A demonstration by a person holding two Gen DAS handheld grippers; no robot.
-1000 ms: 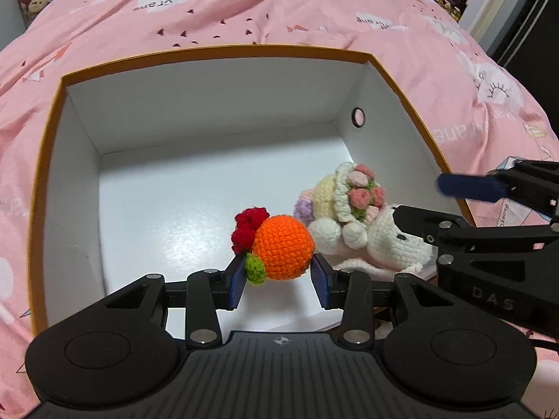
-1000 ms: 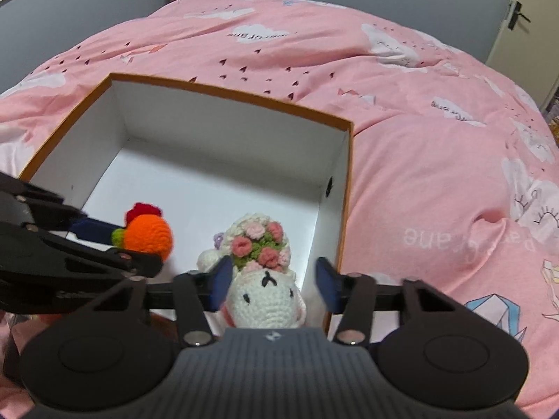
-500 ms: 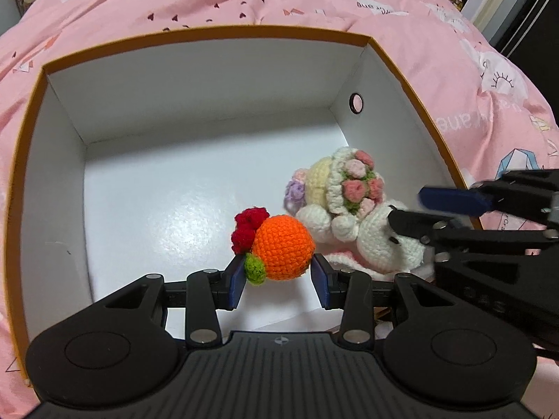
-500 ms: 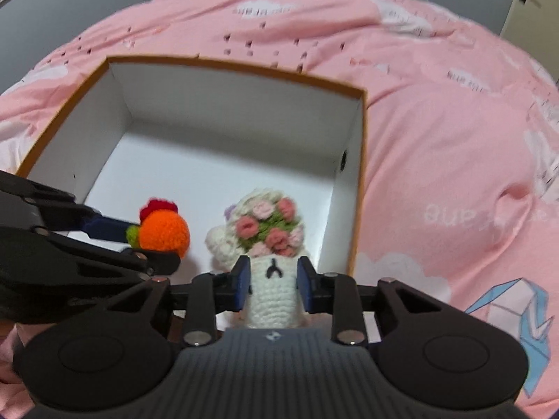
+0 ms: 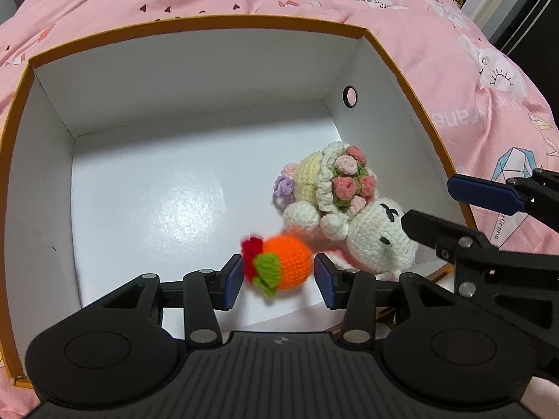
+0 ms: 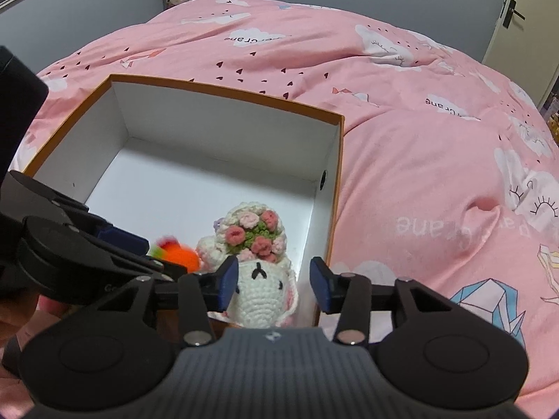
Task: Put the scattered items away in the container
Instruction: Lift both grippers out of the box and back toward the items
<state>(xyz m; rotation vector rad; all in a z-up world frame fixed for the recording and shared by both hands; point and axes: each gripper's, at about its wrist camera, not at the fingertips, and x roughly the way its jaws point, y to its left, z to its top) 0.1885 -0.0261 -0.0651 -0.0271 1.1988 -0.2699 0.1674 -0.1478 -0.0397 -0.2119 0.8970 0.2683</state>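
I'm releasing both crochet toys into the white box [image 5: 195, 70] sitting on the pink bed [image 6: 419, 139]. My left tool [image 5: 277, 277] has just been opening, jaws now parted wider than the orange crochet fruit [image 5: 284, 262], which is blurred between the pads and looks to be dropping free, low over the box floor near the front wall. My right tool [image 6: 274, 281] has just been opening too; the flower-crowned bunny [image 6: 260, 279] is sitting between its pads with a clear gap on the right side, so I'm judging it no longer gripped, lying in the box's near right corner. To do this well, I'm thinking: keep both tools steady while the jaws finish parting, let the toys settle on the floor, then lift straight up so the pads aren't snagging yarn or knocking the box wall. The two tools are close together, so withdraw them without crossing.
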